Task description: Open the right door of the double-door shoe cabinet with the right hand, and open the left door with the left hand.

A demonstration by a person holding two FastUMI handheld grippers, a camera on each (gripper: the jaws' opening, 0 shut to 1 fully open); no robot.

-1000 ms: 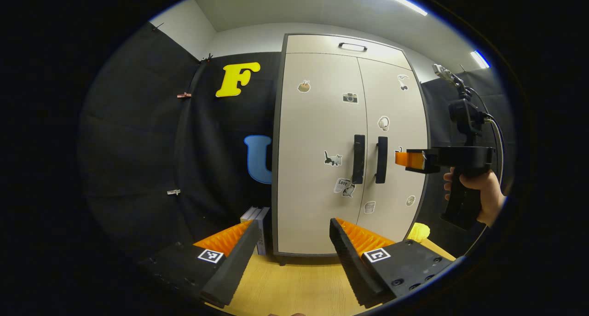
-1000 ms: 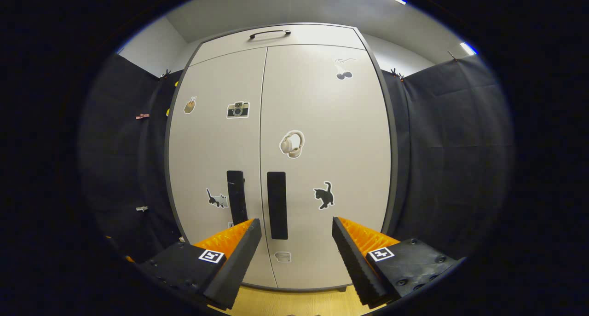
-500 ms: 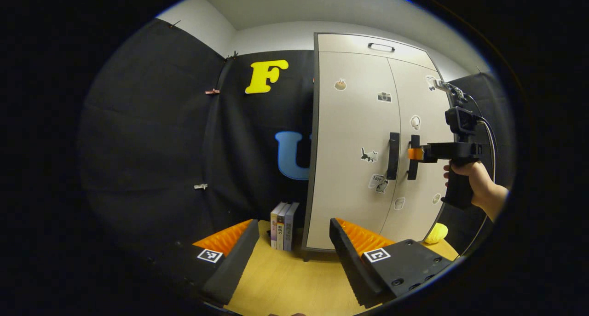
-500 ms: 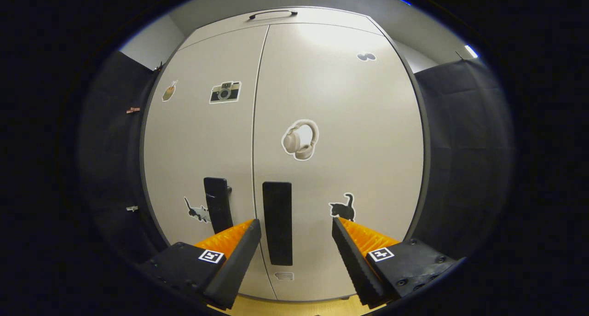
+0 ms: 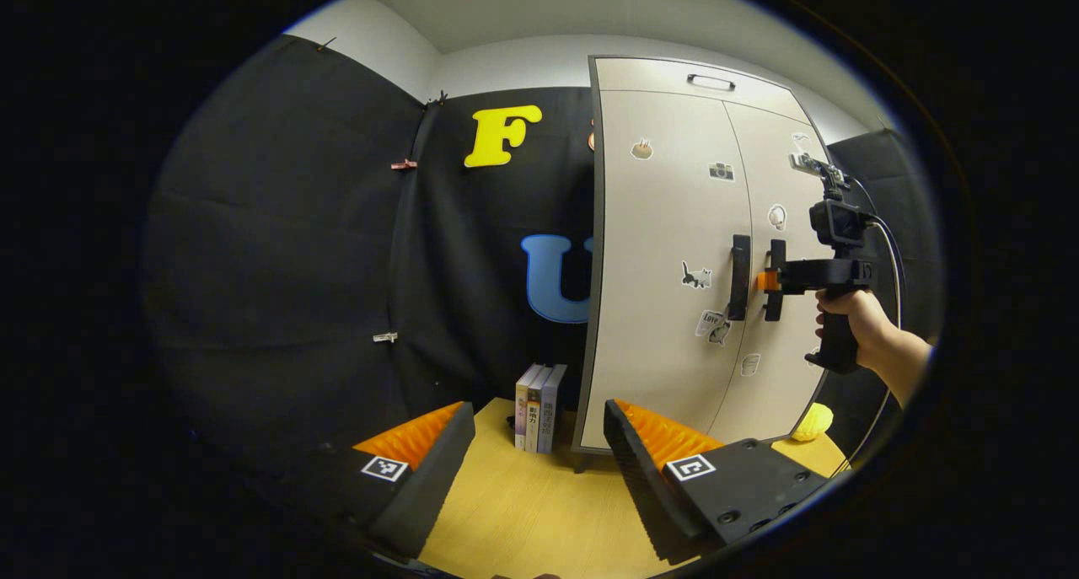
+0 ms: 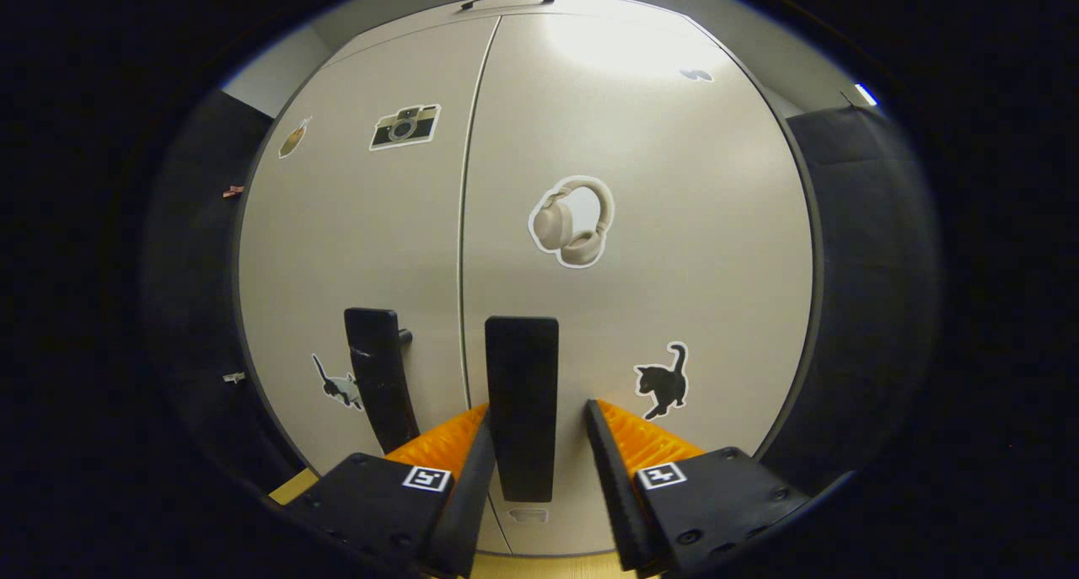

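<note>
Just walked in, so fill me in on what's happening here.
A person is working a shoe cabinet with two handheld grippers. The right gripper has its fingers either side of the right door's handle, apparently closing on it. The left gripper hangs back, open, above the table. Both doors are shut.

A hand (image 5: 851,313) holds the right tool (image 5: 765,281) at the closed shoe cabinet's (image 5: 666,250) right door handle (image 5: 775,280).
</note>
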